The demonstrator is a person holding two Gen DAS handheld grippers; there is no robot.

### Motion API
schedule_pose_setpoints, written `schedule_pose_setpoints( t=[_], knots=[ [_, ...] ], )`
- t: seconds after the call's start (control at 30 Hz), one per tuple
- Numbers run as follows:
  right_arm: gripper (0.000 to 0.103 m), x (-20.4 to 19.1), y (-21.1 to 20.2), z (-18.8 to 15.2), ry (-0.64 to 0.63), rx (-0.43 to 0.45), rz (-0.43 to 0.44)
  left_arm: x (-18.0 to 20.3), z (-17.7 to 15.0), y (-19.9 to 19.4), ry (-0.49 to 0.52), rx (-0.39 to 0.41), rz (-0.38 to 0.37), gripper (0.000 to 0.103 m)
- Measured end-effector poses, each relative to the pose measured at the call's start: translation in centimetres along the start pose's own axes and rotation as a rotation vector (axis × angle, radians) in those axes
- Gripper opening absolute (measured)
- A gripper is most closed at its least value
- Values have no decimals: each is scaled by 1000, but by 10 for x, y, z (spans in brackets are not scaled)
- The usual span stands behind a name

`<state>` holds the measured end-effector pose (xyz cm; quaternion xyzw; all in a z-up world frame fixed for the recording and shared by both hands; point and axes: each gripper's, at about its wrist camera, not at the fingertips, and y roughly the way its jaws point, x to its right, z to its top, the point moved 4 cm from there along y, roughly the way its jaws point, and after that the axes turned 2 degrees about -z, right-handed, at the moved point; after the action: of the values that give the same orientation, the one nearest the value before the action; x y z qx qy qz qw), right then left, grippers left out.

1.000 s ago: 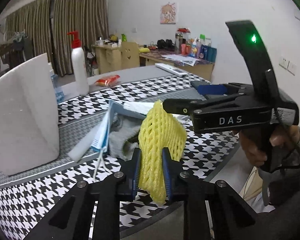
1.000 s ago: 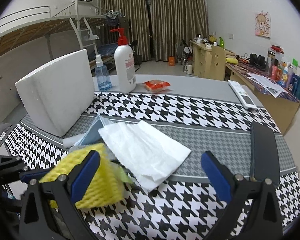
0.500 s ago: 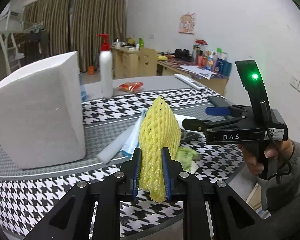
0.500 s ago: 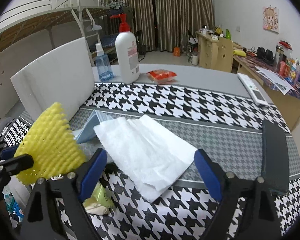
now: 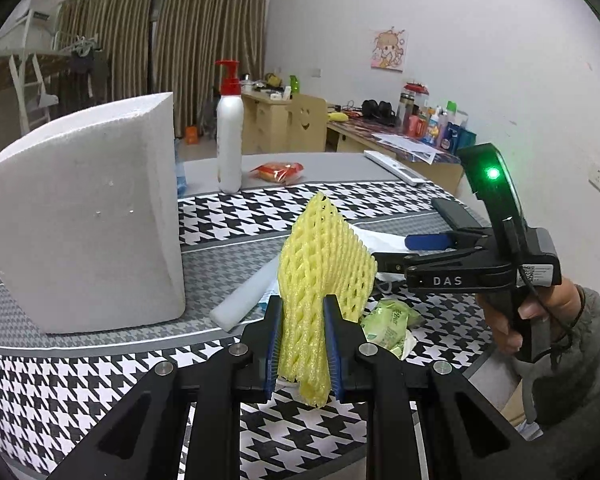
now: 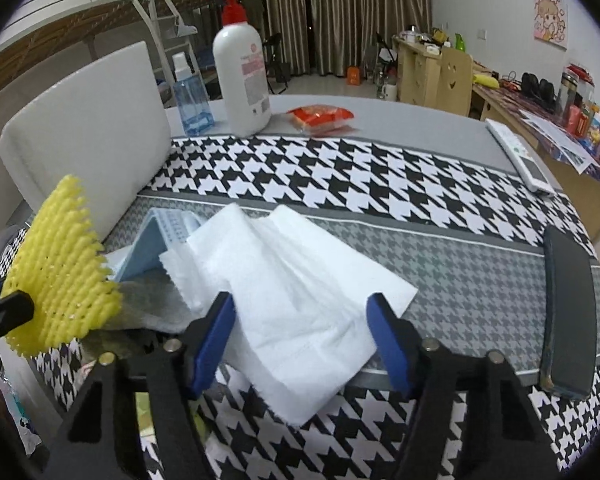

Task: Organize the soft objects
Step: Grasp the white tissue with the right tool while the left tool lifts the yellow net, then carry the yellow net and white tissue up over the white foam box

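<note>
My left gripper (image 5: 303, 308) is shut on a yellow foam net (image 5: 324, 264), held upright above the table's front edge. The same net (image 6: 56, 268) shows at the left of the right wrist view. My right gripper (image 6: 300, 304) hangs low over a crumpled white tissue (image 6: 284, 280). Its jaws are closing with the tissue's near part between them, and the blue pads stand clear of it on both sides. A person's hand holds the right gripper (image 5: 396, 250) at the right of the left wrist view. A grey cloth (image 6: 152, 304) and a blue mask pack (image 6: 168, 232) lie beside the tissue.
A white foam block (image 5: 84, 216) stands at the left, a white foam tube (image 5: 244, 296) in front of it. A green packet (image 5: 392, 320) lies near the front edge. Pump bottle (image 6: 244, 72), blue bottle (image 6: 190, 100), red packet (image 6: 320, 116), remote (image 6: 520, 160) and phone (image 6: 568, 312) sit behind and right.
The right gripper's jaws have narrowed and it has sunk toward the tissue. The left gripper carried the yellow net away from the pile, uncovering the green packet.
</note>
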<state>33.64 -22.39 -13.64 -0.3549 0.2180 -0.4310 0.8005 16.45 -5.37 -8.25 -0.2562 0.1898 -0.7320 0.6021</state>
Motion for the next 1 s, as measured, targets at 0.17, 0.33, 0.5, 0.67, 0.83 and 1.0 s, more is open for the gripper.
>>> schedule_pose_setpoints(
  t=[0.17, 0.33, 0.5, 0.67, 0.83, 1.0],
  knots=[
    [53, 2, 6, -1, 1, -18, -6, -2, 1, 2, 0, 2, -1, 21],
    [23, 8, 5, -2, 6, -13, -32, -5, 3, 4, -1, 2, 0, 21],
    [11, 11, -8, -1, 34, 19, -10, -5, 4, 3, 2, 7, 0, 21],
    [11, 12, -33, 2, 48, 80, 0, -5, 8, 1, 7, 26, 10, 21],
    [10, 11, -48, 5, 60, 122, 6, -3, 14, -7, 16, 56, 16, 21],
    [10, 8, -57, 7, 80, 146, 8, -5, 19, -13, 13, 75, 27, 21]
  ],
)
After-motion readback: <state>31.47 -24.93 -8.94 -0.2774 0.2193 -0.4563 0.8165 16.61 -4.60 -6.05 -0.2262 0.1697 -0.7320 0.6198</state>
